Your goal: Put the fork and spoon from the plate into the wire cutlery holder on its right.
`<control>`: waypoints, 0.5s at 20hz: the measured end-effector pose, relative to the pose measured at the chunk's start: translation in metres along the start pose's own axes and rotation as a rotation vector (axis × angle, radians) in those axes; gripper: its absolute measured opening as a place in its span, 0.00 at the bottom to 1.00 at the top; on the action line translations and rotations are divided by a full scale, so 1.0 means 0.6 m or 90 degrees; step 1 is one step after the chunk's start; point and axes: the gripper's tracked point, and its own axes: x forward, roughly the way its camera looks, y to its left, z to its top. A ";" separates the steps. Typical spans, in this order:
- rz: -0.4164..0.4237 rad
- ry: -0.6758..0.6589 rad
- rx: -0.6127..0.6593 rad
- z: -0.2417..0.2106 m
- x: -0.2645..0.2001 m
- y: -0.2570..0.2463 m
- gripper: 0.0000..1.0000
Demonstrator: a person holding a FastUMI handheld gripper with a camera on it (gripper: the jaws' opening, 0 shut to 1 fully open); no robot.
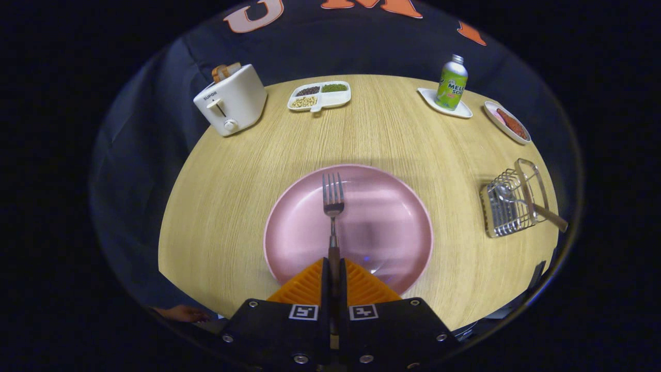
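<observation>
The gripper (334, 268) pinches the fork (333, 206) by its handle, and the orange fingers (310, 287) hide the handle's end. The fork points out over the pink plate (392, 232). The spoon (521, 199) lies in the wire cutlery holder (508, 206) to the right. On the round wooden table (232, 206) sit one toaster (231, 101), one bottle (451, 82) and one tray of beans (320, 95)

Gripper (334, 276): closed tight, both orange fingers (304, 287) pressed on the fork (333, 206) handle.
Jaws: nearly together, only the handle between them.
Pose: pointed forward, tines well ahead of the tips.
Hand (181, 312): rested behind, left of the jaws.
</observation>
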 end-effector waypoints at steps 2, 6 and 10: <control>-0.013 -0.021 0.005 0.028 -0.032 -0.039 0.08; -0.041 -0.059 0.032 0.064 -0.088 -0.127 0.08; -0.076 -0.083 0.062 0.069 -0.126 -0.222 0.07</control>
